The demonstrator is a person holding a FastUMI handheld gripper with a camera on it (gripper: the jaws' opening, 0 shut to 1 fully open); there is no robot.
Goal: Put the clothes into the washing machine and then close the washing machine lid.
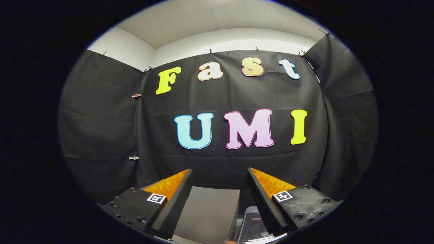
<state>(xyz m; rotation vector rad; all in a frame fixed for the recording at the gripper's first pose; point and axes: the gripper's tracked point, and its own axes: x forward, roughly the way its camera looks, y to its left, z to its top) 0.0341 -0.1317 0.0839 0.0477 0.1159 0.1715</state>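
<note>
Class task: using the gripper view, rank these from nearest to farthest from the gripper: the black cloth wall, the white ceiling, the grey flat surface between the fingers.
The gripper is open, holding nothing.
1. Grey flat surface: between the fingers, just below them.
2. Black cloth wall: straight ahead, beyond the fingertips.
3. White ceiling: above the wall, farthest.

grey flat surface (206,210) between the spread claw (219,176) fingers, nothing on it

Lid (210,210) between spread tool (219,171) fingers, wall beyond

Black cloth wall (237,95), white ceiling (210,20)
</note>
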